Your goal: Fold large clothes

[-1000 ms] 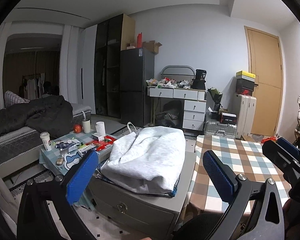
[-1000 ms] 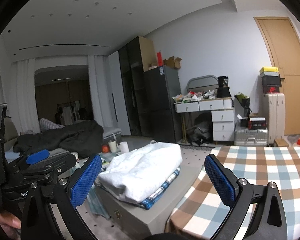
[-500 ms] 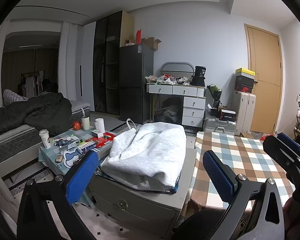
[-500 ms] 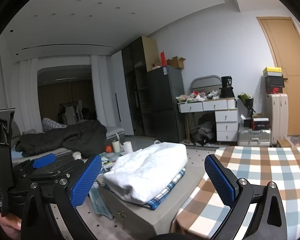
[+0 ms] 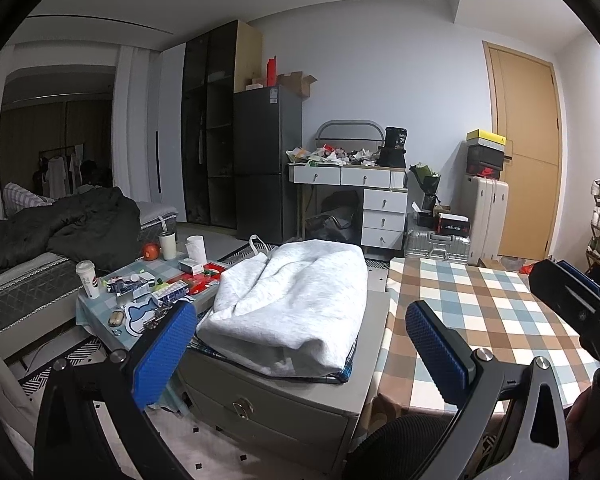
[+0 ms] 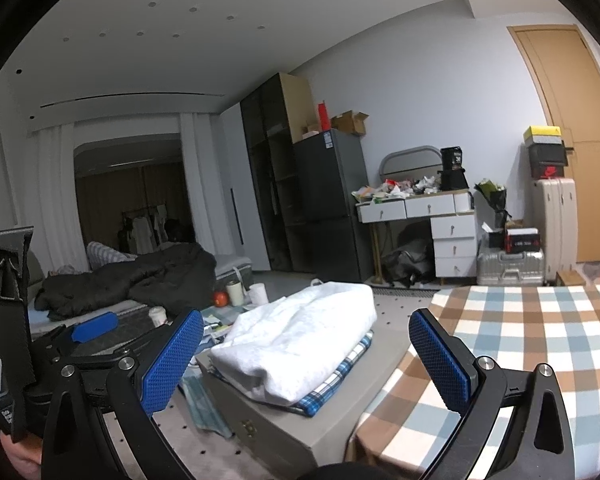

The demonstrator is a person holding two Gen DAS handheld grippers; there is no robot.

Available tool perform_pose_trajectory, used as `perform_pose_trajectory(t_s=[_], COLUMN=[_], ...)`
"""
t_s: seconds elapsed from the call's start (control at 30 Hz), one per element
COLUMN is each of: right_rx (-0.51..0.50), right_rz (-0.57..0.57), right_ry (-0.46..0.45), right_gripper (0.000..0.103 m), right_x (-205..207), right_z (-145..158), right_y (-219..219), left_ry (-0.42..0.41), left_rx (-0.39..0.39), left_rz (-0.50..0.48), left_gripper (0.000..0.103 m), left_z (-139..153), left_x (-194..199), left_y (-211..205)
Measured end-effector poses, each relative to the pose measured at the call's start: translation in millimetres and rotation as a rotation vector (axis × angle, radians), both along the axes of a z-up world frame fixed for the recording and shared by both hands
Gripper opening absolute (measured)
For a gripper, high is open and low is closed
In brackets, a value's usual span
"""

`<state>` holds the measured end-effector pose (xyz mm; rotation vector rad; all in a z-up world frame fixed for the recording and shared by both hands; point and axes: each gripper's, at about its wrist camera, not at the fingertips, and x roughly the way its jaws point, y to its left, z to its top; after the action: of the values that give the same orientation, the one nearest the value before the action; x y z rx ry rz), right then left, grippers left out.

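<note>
Nearest you: your left gripper (image 5: 300, 344), blue pads spread wide, nothing between them. Your right gripper (image 6: 306, 350), likewise wide open and empty.

Next: grey drawer cabinet (image 5: 284, 404) just beside the checked tablecloth (image 5: 480, 312), which lies bare.

On the cabinet: folded white garment (image 5: 296, 304), resting on a blue plaid garment (image 6: 340, 380) whose edge shows underneath. Neither gripper touches them.

Left of the cabinet: low table (image 5: 100, 312) with cups and packets.

Beyond: bed with dark duvet (image 5: 72, 228), white desk (image 5: 352, 188), black fridge (image 5: 268, 160), wooden door (image 5: 528, 152).
</note>
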<state>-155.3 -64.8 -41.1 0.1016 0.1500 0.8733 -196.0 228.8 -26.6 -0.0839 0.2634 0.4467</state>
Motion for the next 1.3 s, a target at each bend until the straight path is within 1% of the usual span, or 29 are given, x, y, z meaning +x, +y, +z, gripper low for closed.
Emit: perform_pose_trajectory(t_s=[0.43,0.63,1.3], right_rx=[-0.007,-0.001,0.012], right_rz=[0.014,0.009,0.015], right_ry=[-0.009,-0.021,0.019], right_gripper=[0.103,0.103,0.103], right_x=[-4.9,-7.9,-7.2], right_z=[-2.0,-1.7,-5.7], right_y=[4.3,2.8,4.7], left_ry=[0.014,0.007,0.014], left_rx=[-0.001,0.006,-0.003], left_rz=[-0.009,-0.004,0.001], left_gripper=[0.102,0.102,0.102], left_z=[-0.1,1.0,-0.7], left_x=[5.4,3.1,1.7], left_y=[0.4,-0.5,0.9])
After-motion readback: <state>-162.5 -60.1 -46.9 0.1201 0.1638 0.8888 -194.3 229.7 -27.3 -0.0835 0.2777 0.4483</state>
